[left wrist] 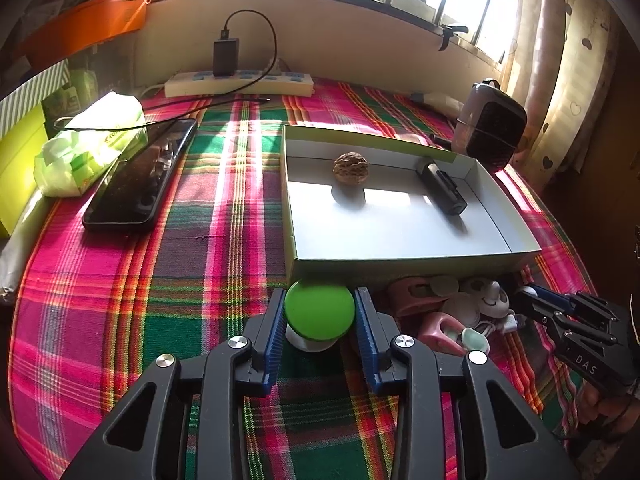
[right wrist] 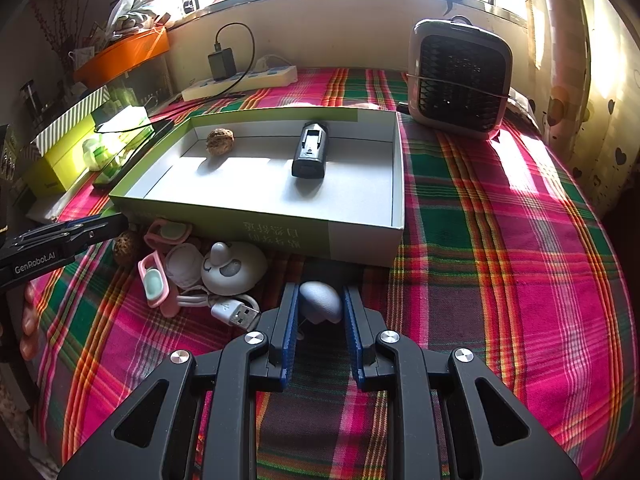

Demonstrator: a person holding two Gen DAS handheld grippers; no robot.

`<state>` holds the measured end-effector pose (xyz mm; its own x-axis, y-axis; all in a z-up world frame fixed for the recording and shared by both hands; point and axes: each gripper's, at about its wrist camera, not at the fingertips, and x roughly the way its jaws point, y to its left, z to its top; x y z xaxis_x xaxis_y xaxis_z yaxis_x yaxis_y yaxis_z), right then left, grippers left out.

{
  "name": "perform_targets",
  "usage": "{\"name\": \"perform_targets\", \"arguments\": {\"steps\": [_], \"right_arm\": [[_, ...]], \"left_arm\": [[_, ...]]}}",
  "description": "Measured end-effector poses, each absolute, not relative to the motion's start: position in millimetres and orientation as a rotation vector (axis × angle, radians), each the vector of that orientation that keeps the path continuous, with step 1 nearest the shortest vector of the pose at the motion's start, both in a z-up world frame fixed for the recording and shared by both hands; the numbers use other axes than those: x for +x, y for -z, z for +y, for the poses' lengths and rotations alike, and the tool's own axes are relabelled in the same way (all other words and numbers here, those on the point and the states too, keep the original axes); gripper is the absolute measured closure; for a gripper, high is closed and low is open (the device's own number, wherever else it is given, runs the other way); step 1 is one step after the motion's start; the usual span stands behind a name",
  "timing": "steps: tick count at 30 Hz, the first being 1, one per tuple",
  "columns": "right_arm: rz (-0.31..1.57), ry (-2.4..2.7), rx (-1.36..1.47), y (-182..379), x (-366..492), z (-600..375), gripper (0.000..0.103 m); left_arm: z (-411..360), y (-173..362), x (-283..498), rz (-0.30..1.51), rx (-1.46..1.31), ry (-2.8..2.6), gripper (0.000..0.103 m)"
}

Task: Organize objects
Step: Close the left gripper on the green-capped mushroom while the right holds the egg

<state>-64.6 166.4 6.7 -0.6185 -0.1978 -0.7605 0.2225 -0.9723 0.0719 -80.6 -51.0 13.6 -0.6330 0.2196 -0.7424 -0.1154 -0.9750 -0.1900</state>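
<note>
**Both claws clamped, box next**

Left claw [left wrist: 320,314] grips the green-capped jar [left wrist: 319,311]; right claw [right wrist: 320,304] pinches a pale egg-shaped piece [right wrist: 321,301], both just before the open box's [right wrist: 360,240] near wall. Judged next: lift over that wall, release inside. Plaid-covered table [right wrist: 500,260], sunlit window behind.

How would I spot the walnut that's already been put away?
Find the shallow cardboard box on the plaid cloth. Inside, near its far wall, sits the walnut, left of a black oblong gadget. It is the box's only round, brown, wrinkled thing.
</note>
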Motion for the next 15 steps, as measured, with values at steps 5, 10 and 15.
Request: {"name": "perform_targets", "arguments": {"steps": [5,10,15], "right_arm": [[0.044,2.635,1.228,-7.0,-64.3,166.2,0.080],[0.039,2.637,1.226,-7.5,-64.2,167.1,0.080],[0.039,2.639,1.225,-7.7,-64.0,167.4,0.080]], "left_arm": [[-51.0,-14.6,-79.5,-0.191,-1.243,-2.672,0.072],[-51.7,-14.4,-79.5,-0.189,-1.242,-2.674,0.072],[-51.6,-15.4,-78.5,-0.188,-1.238,-2.677,0.072]]}}
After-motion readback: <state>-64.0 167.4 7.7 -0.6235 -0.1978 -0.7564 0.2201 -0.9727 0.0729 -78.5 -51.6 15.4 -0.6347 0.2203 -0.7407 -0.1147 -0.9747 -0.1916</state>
